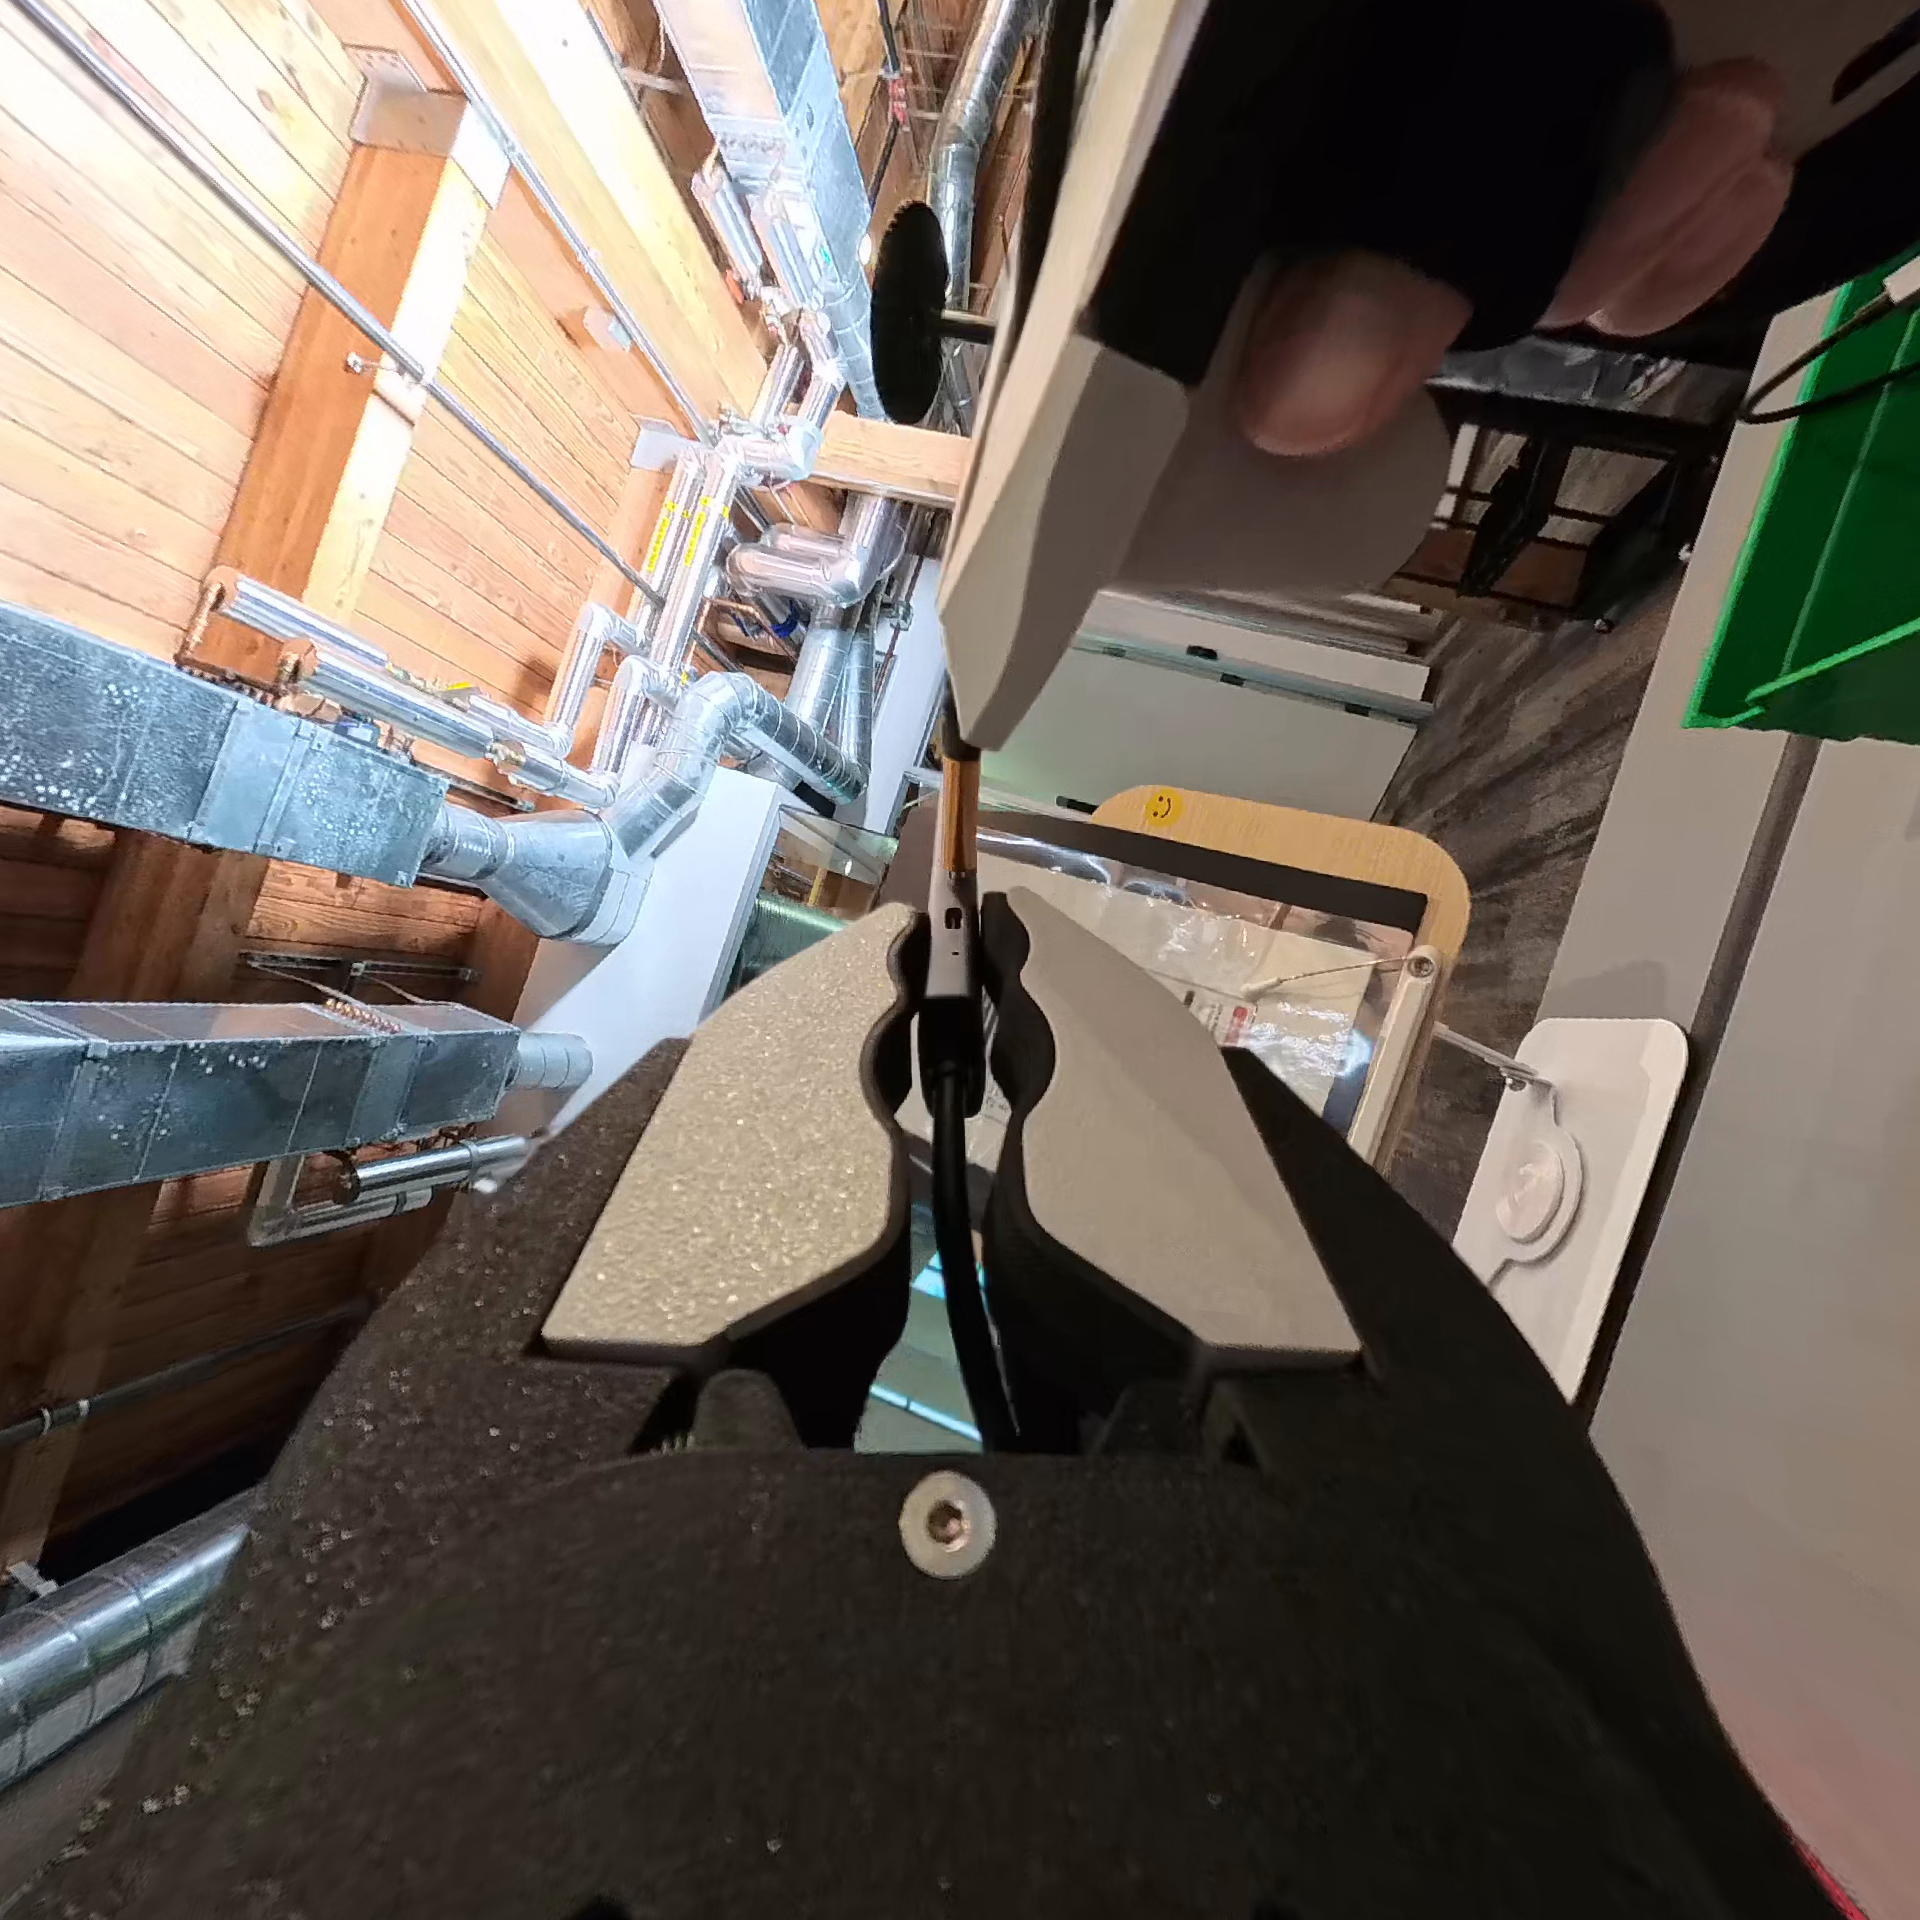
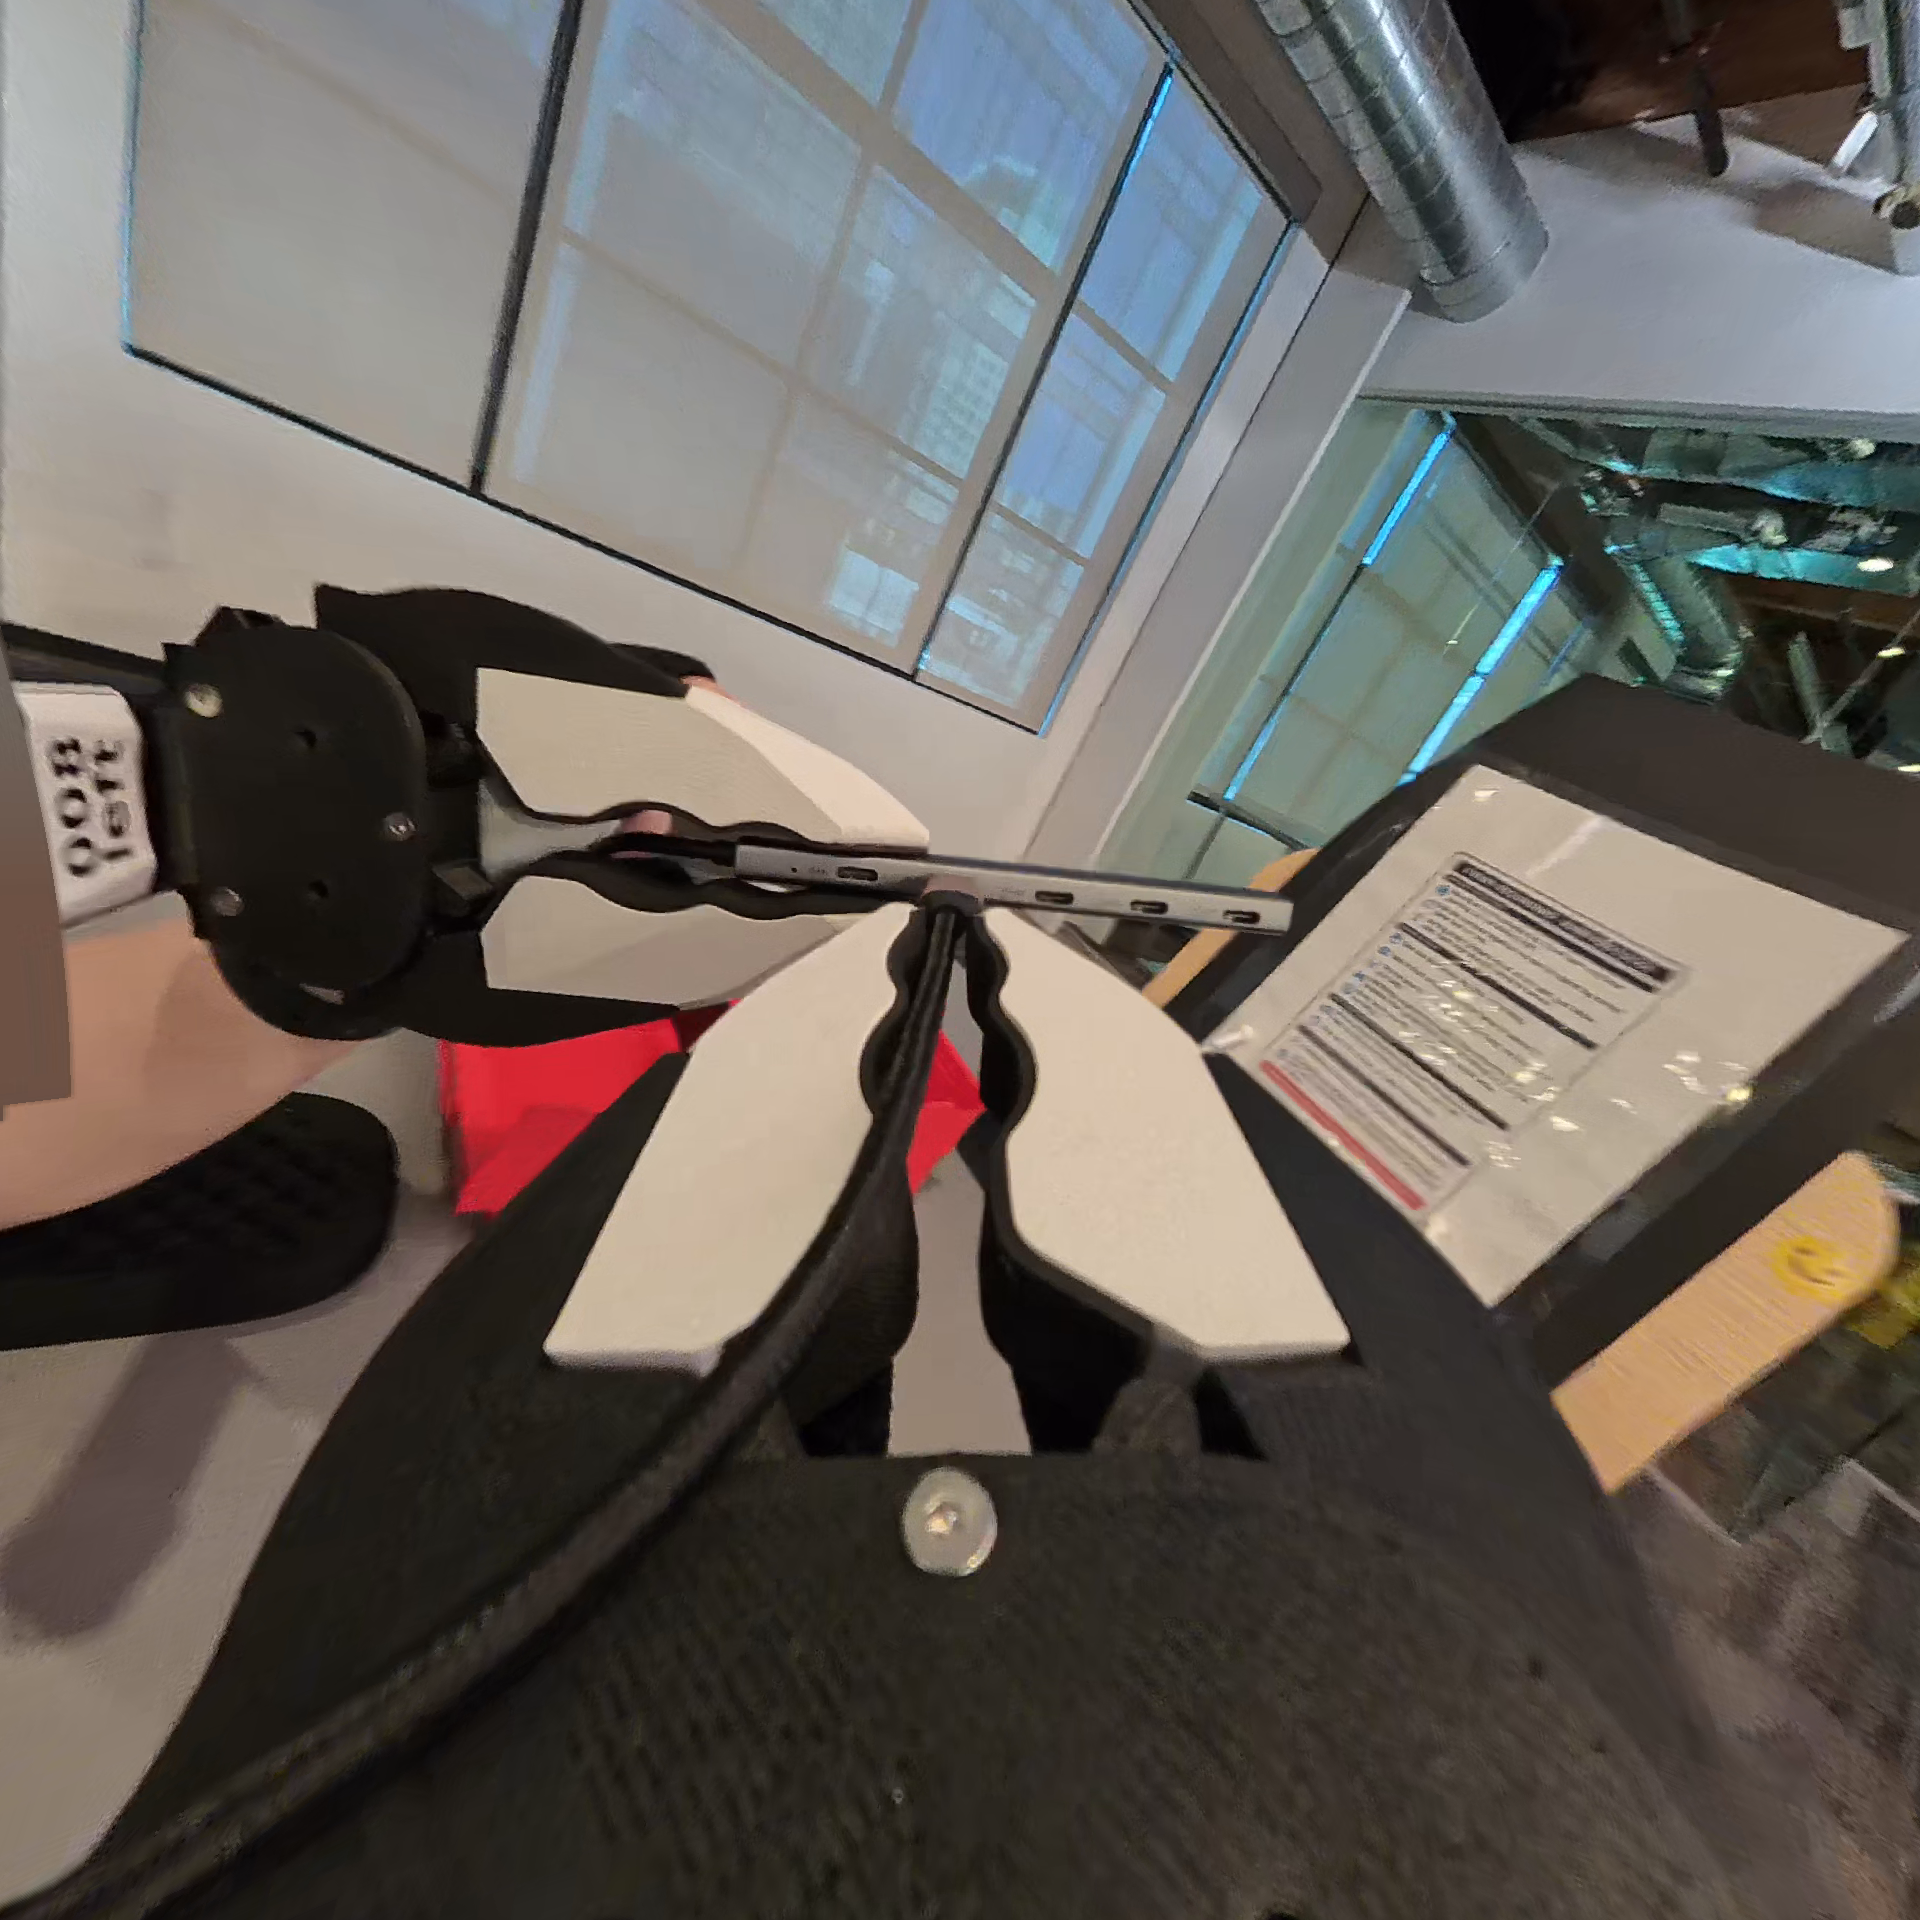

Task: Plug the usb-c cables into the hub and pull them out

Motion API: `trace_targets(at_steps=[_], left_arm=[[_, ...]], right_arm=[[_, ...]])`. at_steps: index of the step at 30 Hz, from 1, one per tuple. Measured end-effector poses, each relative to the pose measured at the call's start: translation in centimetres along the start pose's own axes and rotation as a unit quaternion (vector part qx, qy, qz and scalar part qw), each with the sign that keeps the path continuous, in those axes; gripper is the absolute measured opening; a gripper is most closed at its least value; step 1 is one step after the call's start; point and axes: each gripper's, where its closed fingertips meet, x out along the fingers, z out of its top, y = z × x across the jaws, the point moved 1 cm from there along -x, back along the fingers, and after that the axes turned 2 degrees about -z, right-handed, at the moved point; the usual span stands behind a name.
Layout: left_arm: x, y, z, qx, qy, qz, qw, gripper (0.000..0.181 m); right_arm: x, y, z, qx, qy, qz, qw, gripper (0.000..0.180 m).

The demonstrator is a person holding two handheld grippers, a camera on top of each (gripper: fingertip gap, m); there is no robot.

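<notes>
Grey table (image 2: 156,1475), windowed wall (image 2: 727,343)

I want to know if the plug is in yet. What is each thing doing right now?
Slim grey metal hub: held by one end, four side ports empty.
Black braided usb-c cable: plug tip at a hub port; whether it is fully in, cannot tell.
Left gripper: shut on the hub's end.
Right gripper: shut on the cable just behind its plug.
</notes>
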Motion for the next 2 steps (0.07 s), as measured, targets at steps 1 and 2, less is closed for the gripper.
trace_targets(at_steps=[1, 2], left_arm=[[0.05, 0.1, -0.09, -0.001, 0.005, 0.004, 1.0, 0.009], [0.08, 0.23, -0.13, -0.004, 0.005, 0.01, 1.0, 0.009]], right_arm=[[0.08, 0.02, 0.09, -0.018, 0.003, -0.013, 1.0, 0.007], [0.14, 0.07, 0.32, -0.031, 0.002, -0.025, 0.999, 0.007]])
